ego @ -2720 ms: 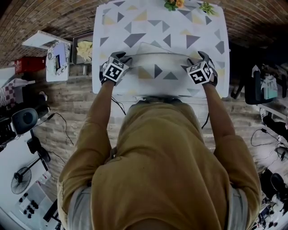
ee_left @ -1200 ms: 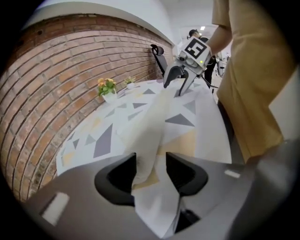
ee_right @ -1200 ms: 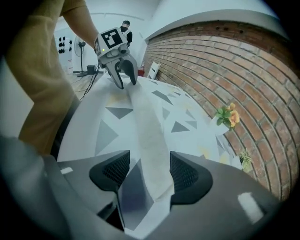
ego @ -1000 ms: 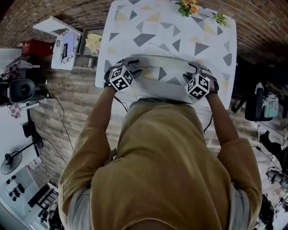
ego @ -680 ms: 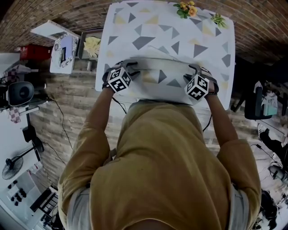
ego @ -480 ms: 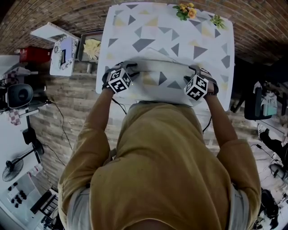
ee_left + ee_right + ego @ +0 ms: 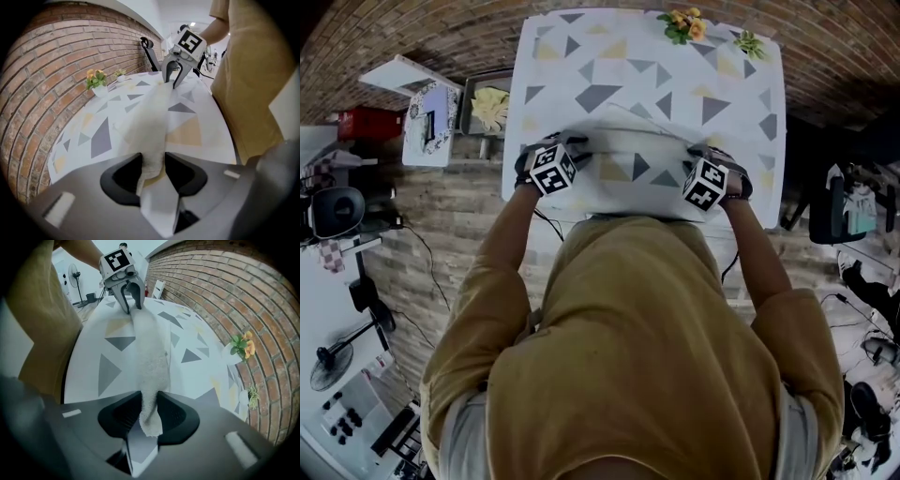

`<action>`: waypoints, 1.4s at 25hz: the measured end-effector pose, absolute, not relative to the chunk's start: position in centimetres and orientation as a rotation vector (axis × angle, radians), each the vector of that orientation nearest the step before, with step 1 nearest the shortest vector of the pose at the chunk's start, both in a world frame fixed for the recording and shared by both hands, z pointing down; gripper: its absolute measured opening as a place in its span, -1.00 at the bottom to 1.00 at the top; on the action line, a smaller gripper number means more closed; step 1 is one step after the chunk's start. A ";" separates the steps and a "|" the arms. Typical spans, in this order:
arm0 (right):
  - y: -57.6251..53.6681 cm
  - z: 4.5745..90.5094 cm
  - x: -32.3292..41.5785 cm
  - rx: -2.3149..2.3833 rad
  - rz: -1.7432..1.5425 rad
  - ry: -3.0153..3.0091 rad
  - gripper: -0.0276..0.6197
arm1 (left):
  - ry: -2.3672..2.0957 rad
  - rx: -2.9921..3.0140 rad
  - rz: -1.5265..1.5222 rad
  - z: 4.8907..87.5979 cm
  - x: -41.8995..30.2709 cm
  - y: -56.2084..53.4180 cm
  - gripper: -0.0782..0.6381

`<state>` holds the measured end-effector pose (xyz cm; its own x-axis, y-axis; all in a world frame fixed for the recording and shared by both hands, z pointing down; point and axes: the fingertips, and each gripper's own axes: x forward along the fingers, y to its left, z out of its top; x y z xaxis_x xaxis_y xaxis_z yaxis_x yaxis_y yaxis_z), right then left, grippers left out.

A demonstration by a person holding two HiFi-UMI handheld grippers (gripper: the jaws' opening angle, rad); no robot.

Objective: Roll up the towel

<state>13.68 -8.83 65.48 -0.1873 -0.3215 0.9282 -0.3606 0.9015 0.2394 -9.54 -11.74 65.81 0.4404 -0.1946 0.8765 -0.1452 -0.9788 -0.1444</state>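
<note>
A white towel lies across the near part of the table, bunched into a long strip between my two grippers. In the left gripper view the left gripper is shut on the towel's left end, and a flap of cloth hangs out behind the pads. In the right gripper view the right gripper's jaws are closing and press on the other end of the towel. Each view shows the opposite gripper at the strip's far end: the right gripper and the left gripper. In the head view the left gripper and right gripper stand apart over the table's front edge.
The table wears a cloth printed with grey and yellow triangles. A small pot of flowers and a green plant stand at its far edge. A tray sits on a stand to the left. A brick wall runs behind the table.
Both grippers have stayed at the towel's two ends near the front edge. The towel between them is gathered a little more than in the earliest frame.
</note>
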 end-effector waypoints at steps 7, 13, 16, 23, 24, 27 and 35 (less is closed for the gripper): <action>-8.3 65.6 13.7 0.646 0.026 -1.785 -0.69 | 0.361 -2.625 -1.580 65.9 -9.5 -11.0 -0.34; -7.7 65.1 13.8 0.675 0.052 -1.787 -0.73 | 0.436 -2.584 -1.533 65.5 -9.7 -11.3 -0.46; -6.9 65.0 13.6 0.676 0.054 -1.785 -0.74 | 0.441 -2.576 -1.519 65.5 -9.8 -11.1 -0.50; -6.6 63.5 13.8 0.708 0.065 -1.798 -0.75 | 0.496 -2.630 -1.470 64.4 -10.1 -10.9 -0.53; -6.6 63.4 13.8 0.707 0.066 -1.799 -0.75 | 0.498 -2.642 -1.467 64.3 -10.2 -10.8 -0.53; -6.5 63.2 13.8 0.703 0.081 -1.803 -0.75 | 0.496 -2.676 -1.462 64.1 -10.2 -10.6 -0.53; -5.8 63.1 13.8 0.647 0.251 -1.860 -0.75 | 0.398 -2.794 -1.495 63.0 -10.1 -10.7 -0.53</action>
